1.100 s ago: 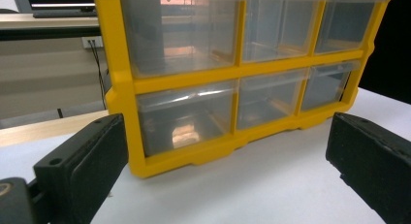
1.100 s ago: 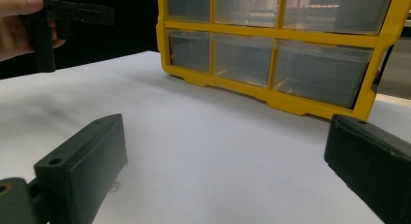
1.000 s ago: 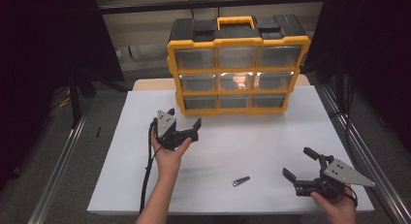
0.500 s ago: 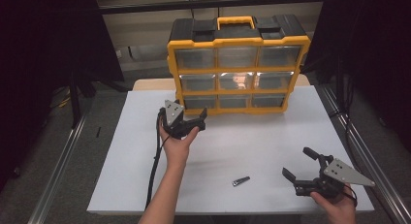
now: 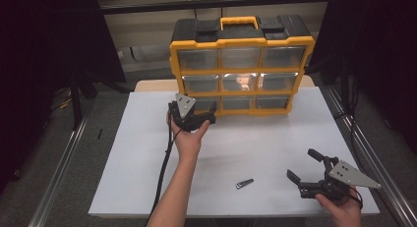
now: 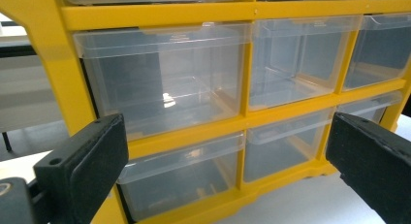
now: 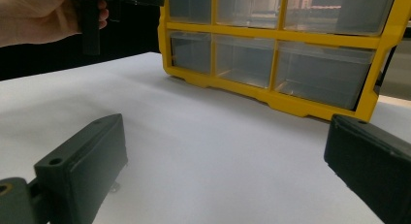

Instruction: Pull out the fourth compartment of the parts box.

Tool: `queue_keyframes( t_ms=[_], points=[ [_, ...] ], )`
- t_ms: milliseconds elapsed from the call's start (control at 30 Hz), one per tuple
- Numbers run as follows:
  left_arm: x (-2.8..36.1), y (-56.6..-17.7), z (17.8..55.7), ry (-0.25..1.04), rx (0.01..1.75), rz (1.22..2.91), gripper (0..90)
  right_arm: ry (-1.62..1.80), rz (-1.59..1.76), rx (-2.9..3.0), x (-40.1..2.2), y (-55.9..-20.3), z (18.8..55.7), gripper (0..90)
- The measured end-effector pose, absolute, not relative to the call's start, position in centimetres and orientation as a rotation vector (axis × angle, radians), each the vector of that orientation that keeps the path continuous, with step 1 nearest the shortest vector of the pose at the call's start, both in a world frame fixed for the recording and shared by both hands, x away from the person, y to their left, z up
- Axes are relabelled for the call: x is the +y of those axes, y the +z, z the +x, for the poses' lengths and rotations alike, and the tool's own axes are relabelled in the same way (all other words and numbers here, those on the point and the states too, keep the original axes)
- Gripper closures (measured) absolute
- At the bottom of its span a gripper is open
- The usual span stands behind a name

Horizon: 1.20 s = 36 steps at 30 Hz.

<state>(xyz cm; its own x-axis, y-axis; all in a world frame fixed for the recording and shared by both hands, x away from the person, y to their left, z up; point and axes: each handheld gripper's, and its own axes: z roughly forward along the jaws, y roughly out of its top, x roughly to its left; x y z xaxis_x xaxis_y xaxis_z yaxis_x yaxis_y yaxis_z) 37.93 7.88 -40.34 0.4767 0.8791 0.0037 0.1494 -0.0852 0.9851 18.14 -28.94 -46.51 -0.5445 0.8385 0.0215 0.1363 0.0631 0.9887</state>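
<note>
The yellow organizer (image 5: 241,65) with clear plastic drawers stands upright at the far side of the white table (image 5: 147,153), with a black top and a yellow handle. The left gripper (image 5: 196,114) is just in front of its bottom-left drawer (image 6: 181,175), very near but not touching it, and its jaws are spread wide with nothing between them. In the left gripper view this drawer and the middle-left drawer (image 6: 165,83) above it look empty. The right gripper (image 5: 307,168) is near the front right corner of the table, well apart from the organizer, its jaws also spread wide and holding nothing. A small dark metal piece (image 5: 244,183) lies on the table between the two grippers, nearer to the right one.
</note>
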Motion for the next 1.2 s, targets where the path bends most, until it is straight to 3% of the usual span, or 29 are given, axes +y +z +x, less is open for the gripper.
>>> queue_keyframes(
  t_ms=[1200],
  points=[
    [6.1,-39.5,40.4,0.902,1.017,1.479,2.6,1.538,0.981,1.75,-29.0,-46.5,18.2,1.5]
  ],
)
